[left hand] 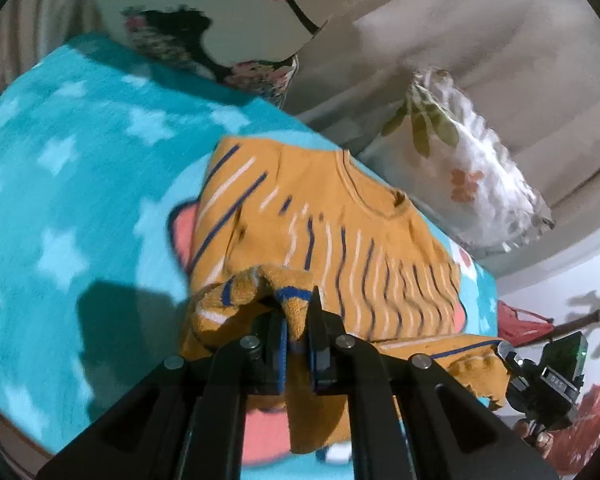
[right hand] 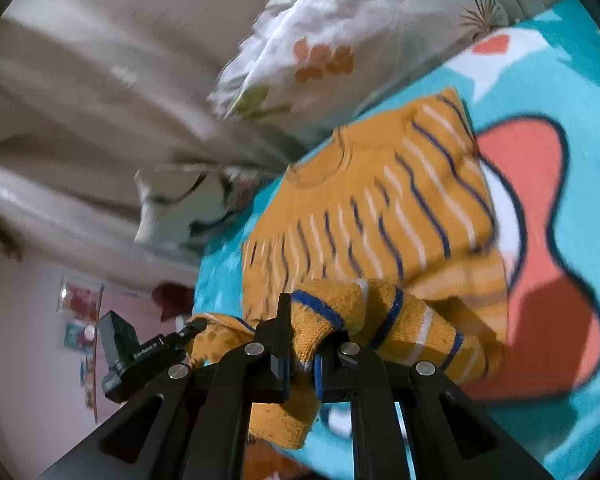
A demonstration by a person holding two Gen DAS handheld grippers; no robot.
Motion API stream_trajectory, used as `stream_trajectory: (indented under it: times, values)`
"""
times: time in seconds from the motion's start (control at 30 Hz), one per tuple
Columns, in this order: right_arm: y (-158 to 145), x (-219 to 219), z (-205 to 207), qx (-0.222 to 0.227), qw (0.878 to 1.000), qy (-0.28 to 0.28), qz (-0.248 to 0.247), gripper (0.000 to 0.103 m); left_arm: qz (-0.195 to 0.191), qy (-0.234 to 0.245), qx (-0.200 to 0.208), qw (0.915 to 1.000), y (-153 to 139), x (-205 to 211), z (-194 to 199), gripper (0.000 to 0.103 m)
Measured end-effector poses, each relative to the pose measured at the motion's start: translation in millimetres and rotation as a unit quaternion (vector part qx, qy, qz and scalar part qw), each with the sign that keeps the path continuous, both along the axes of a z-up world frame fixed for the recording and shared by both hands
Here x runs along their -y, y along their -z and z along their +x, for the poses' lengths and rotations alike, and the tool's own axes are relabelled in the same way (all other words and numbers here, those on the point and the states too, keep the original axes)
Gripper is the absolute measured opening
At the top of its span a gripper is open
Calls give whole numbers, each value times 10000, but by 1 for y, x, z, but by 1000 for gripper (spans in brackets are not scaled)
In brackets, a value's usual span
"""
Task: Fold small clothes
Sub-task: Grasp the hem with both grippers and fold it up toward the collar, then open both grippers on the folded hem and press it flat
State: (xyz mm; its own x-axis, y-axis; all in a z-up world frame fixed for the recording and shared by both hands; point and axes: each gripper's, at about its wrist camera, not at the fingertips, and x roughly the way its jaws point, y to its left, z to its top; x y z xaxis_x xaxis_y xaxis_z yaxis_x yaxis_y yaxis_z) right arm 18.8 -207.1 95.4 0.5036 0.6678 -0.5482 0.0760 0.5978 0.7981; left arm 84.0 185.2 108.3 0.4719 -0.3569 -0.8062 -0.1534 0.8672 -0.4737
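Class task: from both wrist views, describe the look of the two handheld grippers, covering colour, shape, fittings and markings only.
The left gripper and right gripper match: matte black angular link arms with cut-out slots, round silver bolt heads at the joints, flat black fingers with blue inner pads. From outside, the right gripper shows a boxy black module with a green light; the left one carries small white lettering, unreadable here. No cables or sleeves visible.

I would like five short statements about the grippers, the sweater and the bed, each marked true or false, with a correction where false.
1. The left gripper is shut on a fold of the orange striped sweater. True.
2. The right gripper hangs open above the sweater. False: it is shut on sweater fabric too.
3. The sweater lies on a turquoise blanket with stars. True.
4. The sweater's stripes are red and green. False: they are dark blue and white.
5. A floral pillow lies beyond the sweater's neckline. True.
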Motion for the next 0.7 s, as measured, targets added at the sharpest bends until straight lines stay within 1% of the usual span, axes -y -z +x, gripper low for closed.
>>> stream_trajectory:
  times: [0.13, 0.23, 0.3, 0.4, 0.5, 0.53, 0.57, 0.6, 0.63, 0.67, 0.7]
  values:
    - [20, 5, 50, -243, 9992, 325, -27, 9, 10, 115, -247, 9996, 21, 6, 62, 7]
    - [40, 10, 82, -486, 9974, 538, 52, 9, 30, 154, -346, 9993, 33, 7, 90, 7]
    - [53, 12, 102, -629, 9960, 633, 67, 9, -31, 163, -424, 9990, 41, 6, 107, 7]
    - [71, 17, 126, -799, 9940, 729, 156, 10, -262, 122, -528, 9982, 54, 0, 129, 8]
    - [87, 24, 144, -987, 9903, 911, 353, 14, -623, 22, -612, 9962, 66, -7, 145, 9]
    - [90, 27, 149, -1023, 9892, 964, 410, 14, -690, -17, -613, 9957, 67, -9, 146, 13]
    - [93, 28, 155, -1049, 9881, 1019, 483, 17, -793, -77, -587, 9951, 68, -12, 150, 16]
    - [95, 30, 159, -1062, 9872, 1058, 553, 20, -828, -111, -552, 9950, 68, -13, 151, 24]
    - [98, 32, 164, -1070, 9860, 1110, 628, 29, -858, -169, -506, 9949, 66, -16, 153, 34]
    - [99, 34, 167, -1062, 9850, 1167, 704, 38, -893, -256, -436, 9947, 65, -20, 154, 38]
    - [99, 36, 170, -1044, 9837, 1238, 781, 42, -899, -304, -413, 9946, 63, -22, 156, 42]
